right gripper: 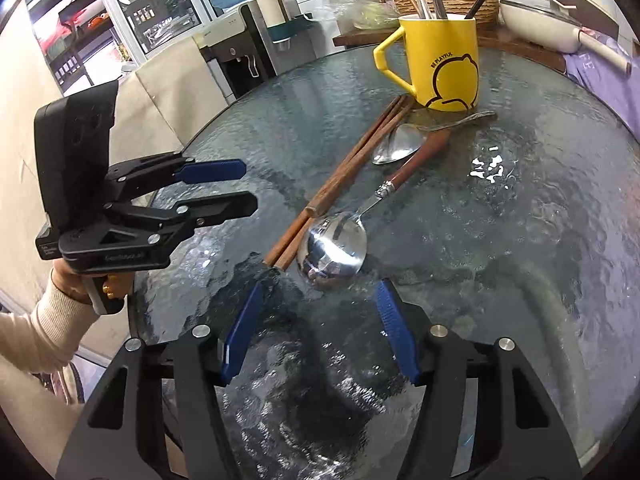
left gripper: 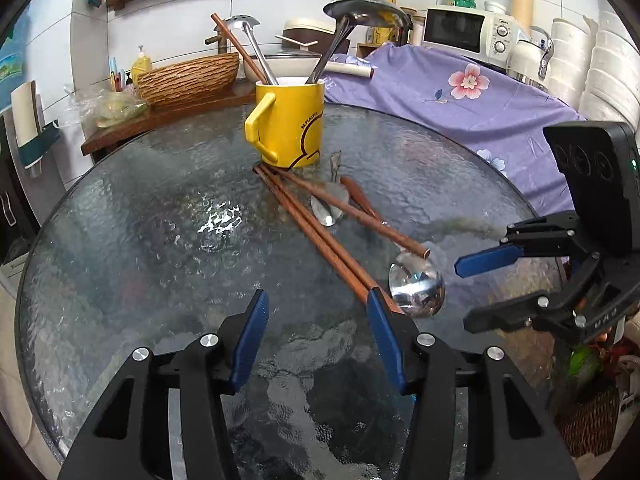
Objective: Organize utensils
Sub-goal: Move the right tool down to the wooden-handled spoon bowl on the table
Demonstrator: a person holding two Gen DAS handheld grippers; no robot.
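Note:
A yellow mug [left gripper: 290,124] stands on the round glass table [left gripper: 160,208] and holds a ladle, a slotted spoon and a chopstick. In front of it lie brown chopsticks [left gripper: 316,236], a wood-handled round spoon [left gripper: 416,288] and a small steel spoon [left gripper: 328,206]. My left gripper [left gripper: 316,320] is open and empty, its right finger by the chopstick ends. My right gripper [right gripper: 320,316] is open and empty just short of the round spoon [right gripper: 332,244]. The mug [right gripper: 444,60] and chopsticks [right gripper: 344,176] also show in the right wrist view.
A purple floral cloth [left gripper: 460,100] covers the counter at the right, with a microwave [left gripper: 464,28] behind. A woven basket [left gripper: 188,76] sits on a wooden shelf behind the table. A water dispenser [right gripper: 248,40] stands at the table's left.

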